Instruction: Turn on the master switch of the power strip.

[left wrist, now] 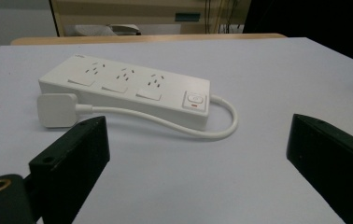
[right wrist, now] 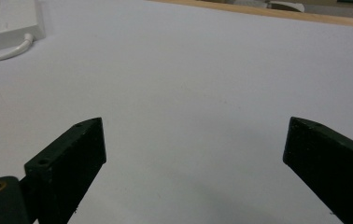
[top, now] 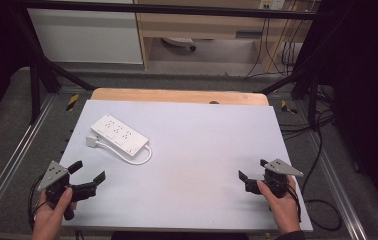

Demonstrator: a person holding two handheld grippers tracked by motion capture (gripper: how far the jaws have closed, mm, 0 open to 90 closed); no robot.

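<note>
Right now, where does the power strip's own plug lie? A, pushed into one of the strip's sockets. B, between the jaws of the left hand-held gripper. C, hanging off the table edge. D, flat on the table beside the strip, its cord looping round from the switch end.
D: the plug lies flat on the table next to the power strip, with its cord curling back from the switch end.

Your high view looks forward and down over the whole worktop [top: 192, 150] from your side, while each claw camera skims low along its own jaws, and all three share the white power strip [top: 119, 136] at far left.
</note>
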